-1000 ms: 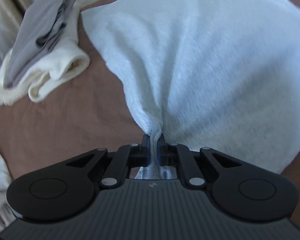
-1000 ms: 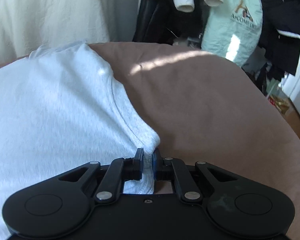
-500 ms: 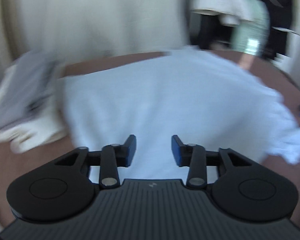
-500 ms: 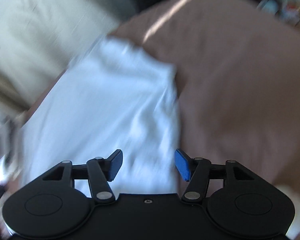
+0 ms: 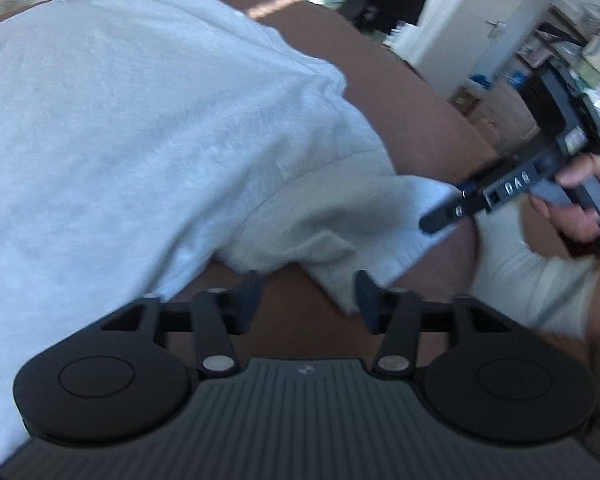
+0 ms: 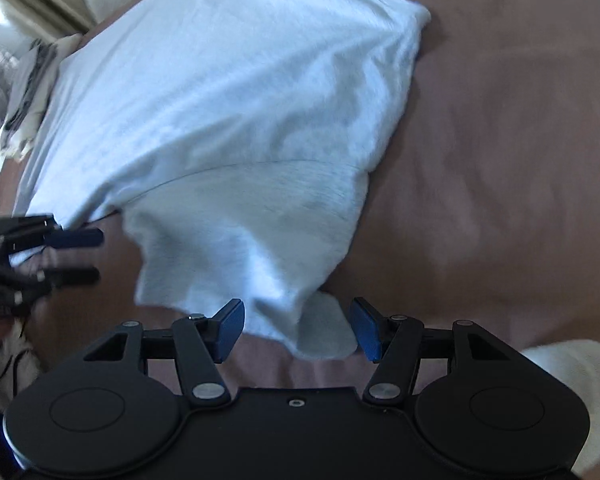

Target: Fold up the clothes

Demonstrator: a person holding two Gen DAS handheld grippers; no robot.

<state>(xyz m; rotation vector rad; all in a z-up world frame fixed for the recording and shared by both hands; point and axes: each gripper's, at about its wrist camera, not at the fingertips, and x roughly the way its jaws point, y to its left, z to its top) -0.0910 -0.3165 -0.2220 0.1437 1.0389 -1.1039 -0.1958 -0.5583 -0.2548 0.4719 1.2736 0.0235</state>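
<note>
White shirt (image 6: 228,92) blurred; far edge cut off.

The shirt (image 6: 228,92) lies spread on the bed (image 6: 500,160), one sleeve (image 6: 240,240) pointing toward the near edge — the left tool (image 6: 76,256) just beside it on its left, the right tool (image 6: 296,326) over its near corner.
</note>
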